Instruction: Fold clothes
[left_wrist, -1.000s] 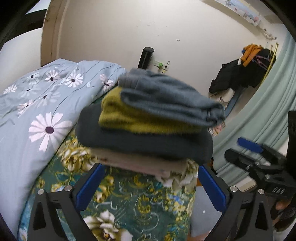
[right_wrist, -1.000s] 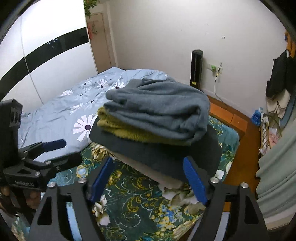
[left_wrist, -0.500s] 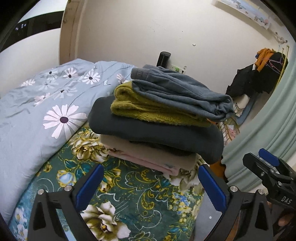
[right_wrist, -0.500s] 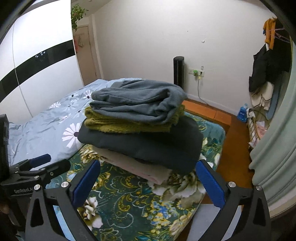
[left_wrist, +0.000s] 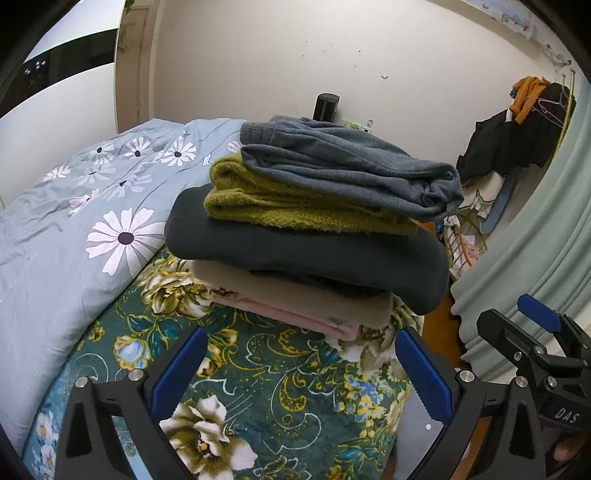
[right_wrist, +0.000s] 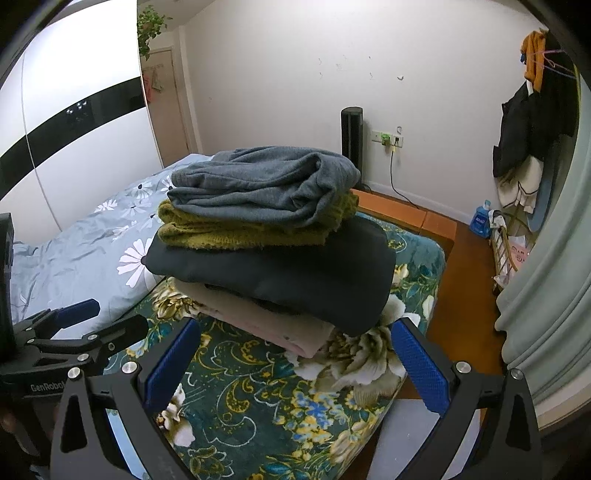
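Clothes sit in a folded stack (left_wrist: 306, 229) on the floral green bedspread (left_wrist: 258, 376), near the corner of the bed. From the top down lie a grey-blue sweater (left_wrist: 347, 170), a mustard knit (left_wrist: 280, 206), a dark garment (left_wrist: 303, 254), then beige and pink pieces (left_wrist: 280, 299). The left tool (left_wrist: 299, 373) hangs open and empty just short of the stack, its blue pads flanking the lowest layers in view. The right tool (right_wrist: 295, 365) is likewise spread wide, holding nothing, just before the stack. A daisy-print duvet (left_wrist: 74, 229) lies to the left.
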